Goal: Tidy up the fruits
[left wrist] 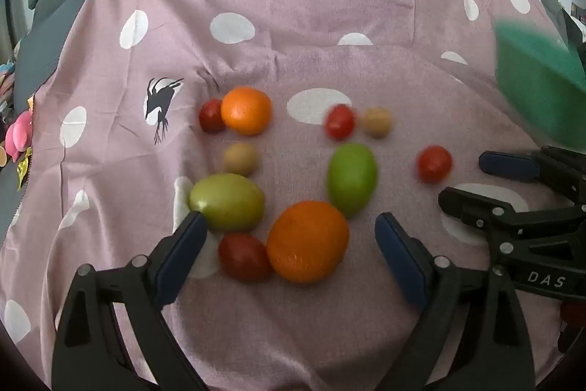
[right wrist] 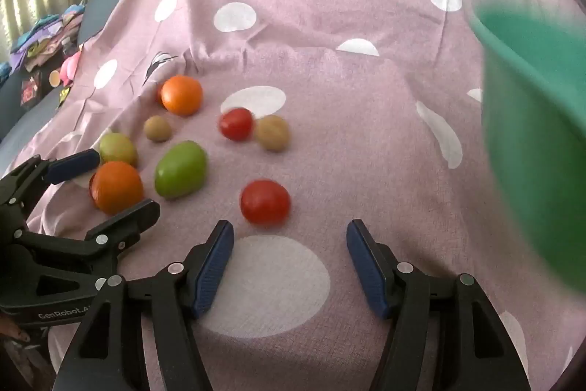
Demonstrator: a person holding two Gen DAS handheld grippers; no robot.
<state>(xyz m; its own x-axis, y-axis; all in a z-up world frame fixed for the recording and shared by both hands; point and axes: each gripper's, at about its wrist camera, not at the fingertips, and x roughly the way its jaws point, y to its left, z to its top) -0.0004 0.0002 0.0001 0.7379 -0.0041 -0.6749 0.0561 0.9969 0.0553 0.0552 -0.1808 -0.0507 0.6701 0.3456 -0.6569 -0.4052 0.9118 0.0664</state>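
Several fruits lie on a pink polka-dot cloth [left wrist: 293, 24]. In the left wrist view my left gripper [left wrist: 291, 226] is open, its jaws on either side of a large orange [left wrist: 307, 241] and a red tomato [left wrist: 244, 257]. A green fruit [left wrist: 227, 201] touches its left finger; another green fruit [left wrist: 352, 178] lies ahead. My right gripper [right wrist: 289, 233] is open and empty, just behind a red tomato [right wrist: 265, 201]. Farther off lie an orange [right wrist: 181, 95], a tomato [right wrist: 236, 124] and two brown fruits [right wrist: 271, 132] [right wrist: 157, 128].
A blurred green bowl [right wrist: 534, 120] stands at the right, also in the left wrist view [left wrist: 538, 83]. The right gripper shows in the left view [left wrist: 476, 180], the left gripper in the right view [right wrist: 110, 178]. Grey cushions and toys [left wrist: 18, 138] border the cloth at left.
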